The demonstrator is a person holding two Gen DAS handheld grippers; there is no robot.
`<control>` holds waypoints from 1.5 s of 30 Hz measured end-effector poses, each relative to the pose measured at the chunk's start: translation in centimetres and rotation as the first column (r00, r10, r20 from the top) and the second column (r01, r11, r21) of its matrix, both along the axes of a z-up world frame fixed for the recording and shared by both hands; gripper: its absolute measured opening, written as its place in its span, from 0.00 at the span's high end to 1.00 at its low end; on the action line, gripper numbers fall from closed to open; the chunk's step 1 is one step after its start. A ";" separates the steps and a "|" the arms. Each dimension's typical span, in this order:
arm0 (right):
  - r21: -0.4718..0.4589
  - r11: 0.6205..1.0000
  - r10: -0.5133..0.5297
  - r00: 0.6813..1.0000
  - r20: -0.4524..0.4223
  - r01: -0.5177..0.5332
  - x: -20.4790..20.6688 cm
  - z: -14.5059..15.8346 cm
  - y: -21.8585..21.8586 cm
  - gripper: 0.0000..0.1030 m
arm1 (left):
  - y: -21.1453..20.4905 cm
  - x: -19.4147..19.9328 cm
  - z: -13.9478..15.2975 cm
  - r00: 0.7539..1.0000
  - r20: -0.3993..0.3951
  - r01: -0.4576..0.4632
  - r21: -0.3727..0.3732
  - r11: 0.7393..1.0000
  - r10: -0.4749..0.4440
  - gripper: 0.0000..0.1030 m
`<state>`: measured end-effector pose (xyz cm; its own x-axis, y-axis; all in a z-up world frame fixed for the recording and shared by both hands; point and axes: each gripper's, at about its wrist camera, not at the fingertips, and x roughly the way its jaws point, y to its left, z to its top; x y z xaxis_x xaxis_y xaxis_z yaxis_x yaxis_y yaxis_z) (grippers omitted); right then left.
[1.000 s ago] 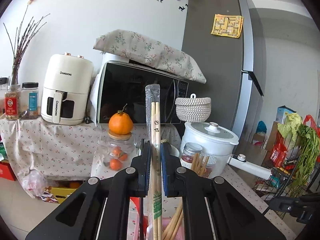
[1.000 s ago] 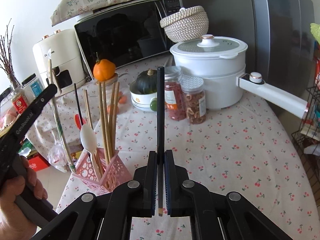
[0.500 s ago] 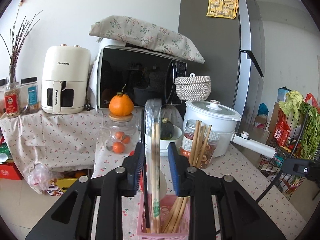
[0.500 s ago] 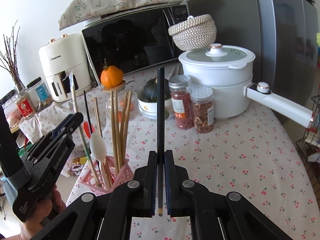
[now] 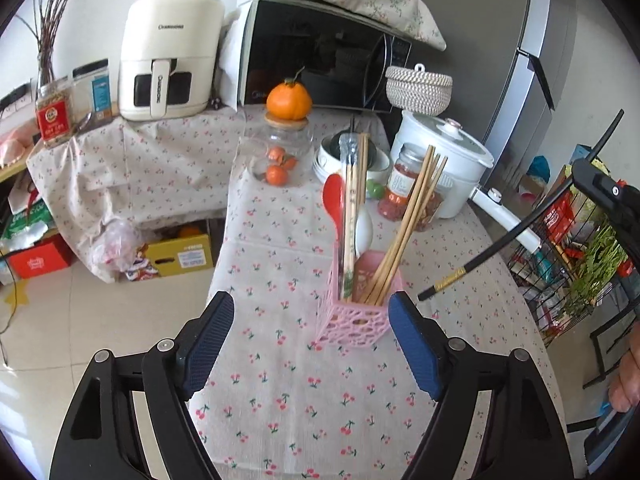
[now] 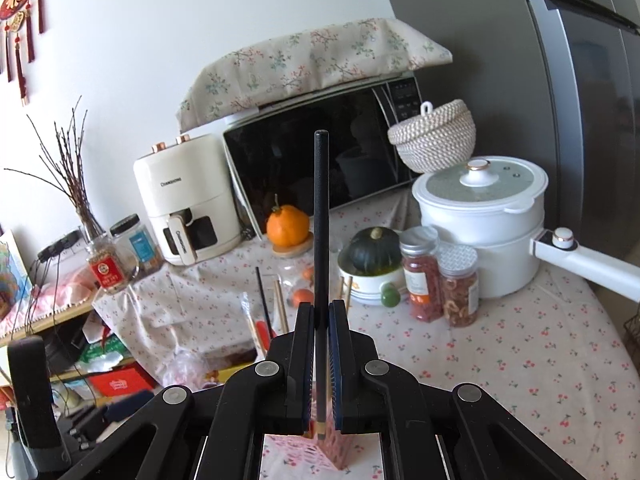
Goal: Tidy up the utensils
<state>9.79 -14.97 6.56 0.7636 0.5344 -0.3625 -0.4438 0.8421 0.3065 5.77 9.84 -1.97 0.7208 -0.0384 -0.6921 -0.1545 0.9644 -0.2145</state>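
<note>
Released, wrapped chopsticks (image 5: 351,216) stand in pink holder (image 5: 352,320); left claw (image 5: 310,340) just parted; right claw (image 6: 320,364) clamps black chopstick (image 6: 321,216).

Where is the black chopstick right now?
The black chopstick is clamped upright in the right gripper, above the pink holder; the left wrist view shows it at right, angled toward the holder.

Our left wrist camera looks steeply down on the pink holder (image 5: 352,316), close in front of it, facing the microwave (image 5: 320,64) behind. Our right wrist camera sits just above the same holder (image 6: 332,446), looking more level toward that microwave (image 6: 320,160). Both views share the holder, the microwave and the white pot (image 5: 444,152) beside it.
</note>
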 end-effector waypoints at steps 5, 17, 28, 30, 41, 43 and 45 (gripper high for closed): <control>0.008 1.000 0.010 1.000 -0.015 -0.010 0.8 -0.6 2.2 0.95 | 0.7 -0.5 -1.8 0.997 -0.077 0.017 -0.049 0.999 -0.021 0.21; -0.044 0.997 0.051 0.992 -0.111 -0.057 3.6 -4.0 6.7 0.73 | 0.2 -0.2 -1.7 0.993 -0.098 0.058 -0.069 0.996 -0.064 0.18; -0.155 0.983 -0.115 0.991 -0.072 0.103 -1.0 -1.7 1.7 0.00 | -4.1 -4.1 3.2 0.995 -0.021 0.095 0.072 0.993 -0.093 0.00; -0.226 0.963 -0.163 0.986 -0.043 0.150 -2.5 -1.5 0.5 0.00 | -5.0 -5.3 3.9 0.996 -0.003 0.094 0.091 0.991 -0.094 0.00; -0.309 0.903 -0.305 0.952 0.030 0.299 -10.0 -1.6 -6.1 0.00 | -8.4 -9.4 5.8 0.995 0.075 0.058 0.172 0.983 -0.072 0.00; -0.313 0.902 -0.301 0.953 0.035 0.297 -10.3 -1.7 -6.3 0.00 | -9.0 -9.6 5.7 0.994 0.077 0.066 0.174 0.983 -0.081 0.00; -0.327 0.902 -0.287 0.957 0.039 0.284 -10.3 -2.0 -6.2 0.00 | -9.4 -9.6 5.5 0.994 0.079 0.067 0.177 0.982 -0.082 0.00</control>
<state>-0.48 -21.15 4.60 0.8610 0.1451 -0.4874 -0.1676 0.9858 -0.0026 -3.87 0.43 3.56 0.7773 0.0215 -0.6288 -0.0694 0.9963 -0.0517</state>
